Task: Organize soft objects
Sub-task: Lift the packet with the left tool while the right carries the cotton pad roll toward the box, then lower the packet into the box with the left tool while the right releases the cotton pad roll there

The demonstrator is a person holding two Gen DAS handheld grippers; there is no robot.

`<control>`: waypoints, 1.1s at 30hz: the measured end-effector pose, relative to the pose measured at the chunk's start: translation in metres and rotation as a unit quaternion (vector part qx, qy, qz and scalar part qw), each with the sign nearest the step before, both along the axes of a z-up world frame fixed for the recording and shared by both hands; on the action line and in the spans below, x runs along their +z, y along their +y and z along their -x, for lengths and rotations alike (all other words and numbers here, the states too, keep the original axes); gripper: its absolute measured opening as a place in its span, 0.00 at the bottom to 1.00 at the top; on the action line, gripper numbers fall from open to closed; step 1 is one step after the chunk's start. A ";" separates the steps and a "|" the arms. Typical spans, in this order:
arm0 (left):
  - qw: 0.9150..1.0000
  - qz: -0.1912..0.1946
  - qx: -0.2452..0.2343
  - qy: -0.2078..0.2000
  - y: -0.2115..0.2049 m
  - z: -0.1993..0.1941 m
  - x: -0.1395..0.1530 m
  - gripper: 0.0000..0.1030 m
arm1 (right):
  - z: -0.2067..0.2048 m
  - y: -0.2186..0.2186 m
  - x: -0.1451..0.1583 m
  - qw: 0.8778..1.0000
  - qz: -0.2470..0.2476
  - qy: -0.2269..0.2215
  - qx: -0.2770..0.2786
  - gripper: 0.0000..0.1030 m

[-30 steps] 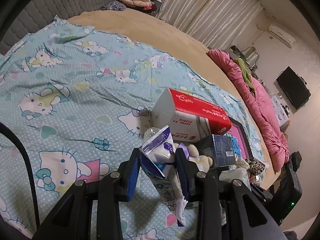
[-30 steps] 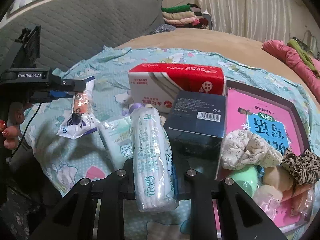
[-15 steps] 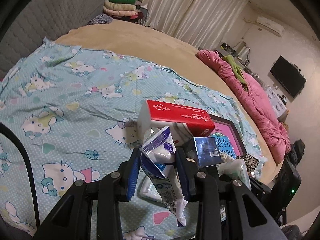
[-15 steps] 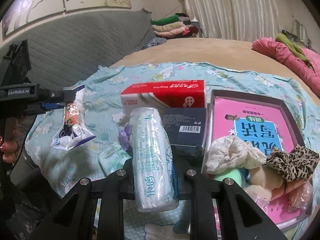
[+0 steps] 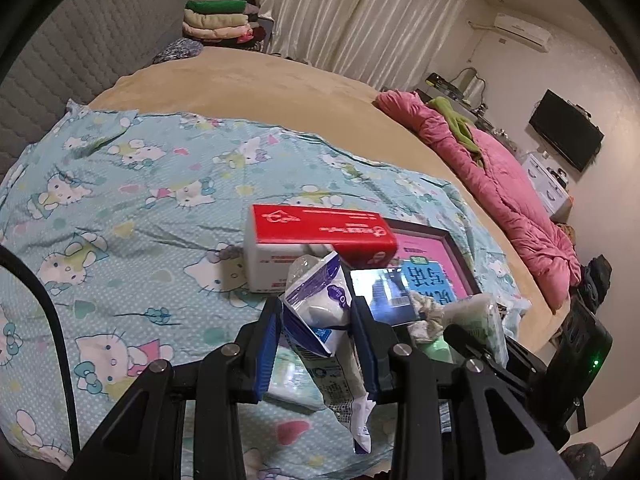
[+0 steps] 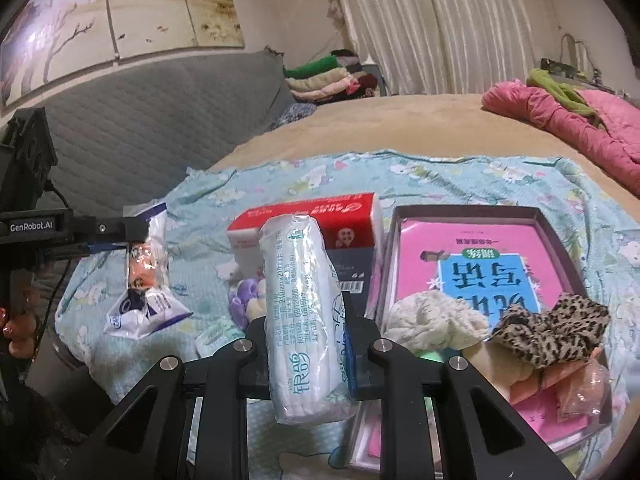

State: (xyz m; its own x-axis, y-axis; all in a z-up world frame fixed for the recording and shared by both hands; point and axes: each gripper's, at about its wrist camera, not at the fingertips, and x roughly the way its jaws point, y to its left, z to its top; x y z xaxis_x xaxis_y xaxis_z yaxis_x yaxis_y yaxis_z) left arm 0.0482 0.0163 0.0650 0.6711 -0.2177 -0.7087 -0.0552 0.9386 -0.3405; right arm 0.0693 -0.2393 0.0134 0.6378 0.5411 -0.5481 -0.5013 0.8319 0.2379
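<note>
Dim, warm (fisheye-warped edges), sharp.

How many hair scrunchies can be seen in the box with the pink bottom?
2. A cream scrunchie lies at the near left part of the box, and a leopard-print scrunchie lies to its right. More may be hidden under them.

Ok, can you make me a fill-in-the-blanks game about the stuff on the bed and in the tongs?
1. The right tongs are shut on a long white pack of ____.
2. The tissue box on the bedsheet has a ____ top.
3. The leopard-print scrunchie lies in the tray with the ____ book.
4. The left tongs hold a crinkly ____ bag.

Missing words: tissues; red; pink; plastic
</note>
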 end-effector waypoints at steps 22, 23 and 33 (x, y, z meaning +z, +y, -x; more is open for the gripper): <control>0.990 -0.026 -0.141 -0.006 -0.147 -0.043 0.006 0.35 | 0.002 -0.126 0.011 0.976 -0.100 0.044 -0.190 0.23; 0.989 -0.026 -0.145 -0.005 -0.153 -0.045 0.004 0.35 | 0.001 -0.131 0.008 0.974 -0.105 0.051 -0.195 0.23; 0.985 -0.041 -0.166 0.026 -0.194 -0.082 -0.028 0.35 | -0.013 -0.140 -0.016 0.971 -0.107 0.094 -0.193 0.24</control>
State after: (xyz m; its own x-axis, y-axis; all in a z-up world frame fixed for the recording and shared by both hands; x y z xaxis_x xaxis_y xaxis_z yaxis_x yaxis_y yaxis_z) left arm 0.1306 -0.1774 0.0365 0.5355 -0.3587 -0.7646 0.2434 0.9324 -0.2670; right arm 0.0825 -0.3797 -0.0021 0.7153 0.3950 -0.5765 -0.0923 0.8711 0.4823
